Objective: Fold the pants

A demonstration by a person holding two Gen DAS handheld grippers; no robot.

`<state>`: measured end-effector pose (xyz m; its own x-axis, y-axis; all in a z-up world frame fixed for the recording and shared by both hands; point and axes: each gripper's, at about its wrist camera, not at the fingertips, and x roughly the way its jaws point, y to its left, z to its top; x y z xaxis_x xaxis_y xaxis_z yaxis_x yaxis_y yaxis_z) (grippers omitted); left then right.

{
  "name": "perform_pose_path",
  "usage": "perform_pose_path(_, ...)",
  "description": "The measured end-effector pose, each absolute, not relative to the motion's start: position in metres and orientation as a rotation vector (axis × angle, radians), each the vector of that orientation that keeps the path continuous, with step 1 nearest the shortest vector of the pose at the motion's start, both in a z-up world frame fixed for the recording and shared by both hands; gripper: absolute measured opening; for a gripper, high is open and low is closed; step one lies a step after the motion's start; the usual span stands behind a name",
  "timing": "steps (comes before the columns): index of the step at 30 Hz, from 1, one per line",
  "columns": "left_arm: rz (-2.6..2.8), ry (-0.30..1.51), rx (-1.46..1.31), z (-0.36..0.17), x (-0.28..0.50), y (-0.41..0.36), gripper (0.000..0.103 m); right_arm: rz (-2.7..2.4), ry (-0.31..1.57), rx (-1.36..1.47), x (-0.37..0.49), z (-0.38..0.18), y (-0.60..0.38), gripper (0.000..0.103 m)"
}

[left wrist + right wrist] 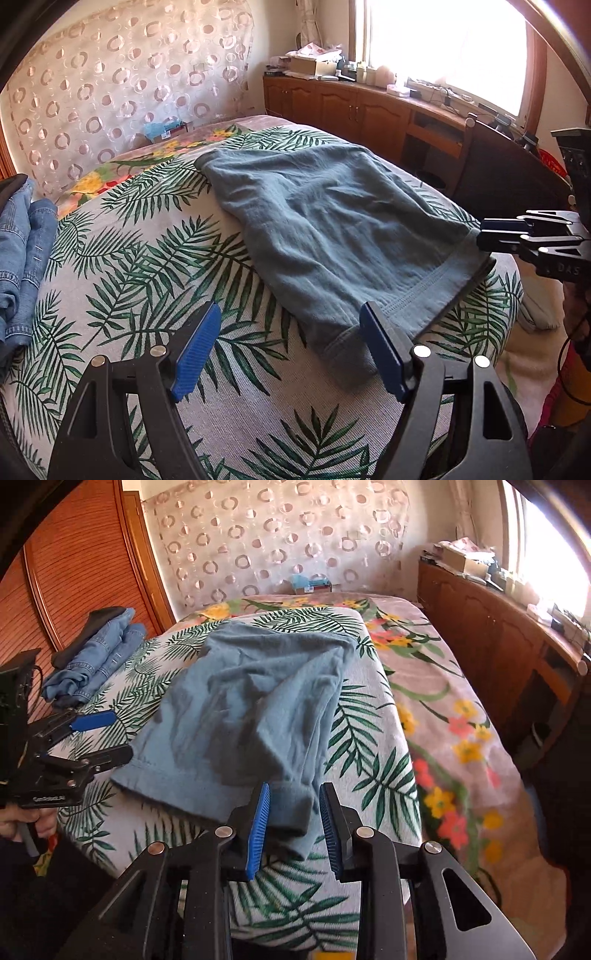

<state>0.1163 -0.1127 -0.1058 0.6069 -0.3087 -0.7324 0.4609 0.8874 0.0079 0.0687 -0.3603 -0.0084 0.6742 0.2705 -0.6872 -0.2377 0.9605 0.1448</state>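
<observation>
Home bedroom, bed [461, 709] with floral cover, wooden cabinets [332, 107], curtained window [447, 48]

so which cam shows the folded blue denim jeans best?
Right wrist: the folded blue denim jeans lie whole, top left on the bed. Left wrist catches only part of them, cut off at the left edge.

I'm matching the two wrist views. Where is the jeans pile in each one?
Left wrist: jeans pile at the far left edge, beside the palm-leaf cover.
Right wrist: jeans pile upper left, before the wooden wardrobe.
Shared landmark: the blue-grey pants in the middle of the bed.
</observation>
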Motion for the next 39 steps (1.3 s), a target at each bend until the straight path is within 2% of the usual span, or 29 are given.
perform_pose_path(4,-0.446,0.815,0.207,-0.11,0.116,-0.114,0.078,0.284,0.798,0.048,0.065,-0.009,-0.356,0.029)
perform_pose_path(7,-0.447,0.821,0.212,-0.112,0.116,-0.115,0.078,0.274,0.775,0.047,0.06,-0.004,-0.354,0.016)
perform_pose_path(12,-0.444,0.832,0.218,-0.115,0.117,-0.117,0.078,0.29,0.738,0.023,0.045,0.006,-0.346,0.008)
perform_pose_path(22,-0.454,0.834,0.216,-0.116,0.113,-0.117,0.078,0.269,0.789,0.044,0.045,-0.007,-0.353,0.008)
perform_pose_path(25,-0.464,0.836,0.204,-0.116,0.112,-0.116,0.078,0.263,0.78,0.044,0.044,-0.003,-0.353,0.012)
perform_pose_path(30,-0.512,0.852,0.17,-0.117,0.109,-0.116,0.067,0.254,0.742,0.051,0.042,0.002,-0.354,0.018)
perform_pose_path(32,-0.527,0.857,0.168,-0.117,0.107,-0.117,0.059,0.249,0.733,0.053,0.041,0.001,-0.354,0.02)
perform_pose_path(39,-0.558,0.87,0.155,-0.119,0.104,-0.12,0.044,0.251,0.735,0.065,0.046,-0.011,-0.349,0.023)
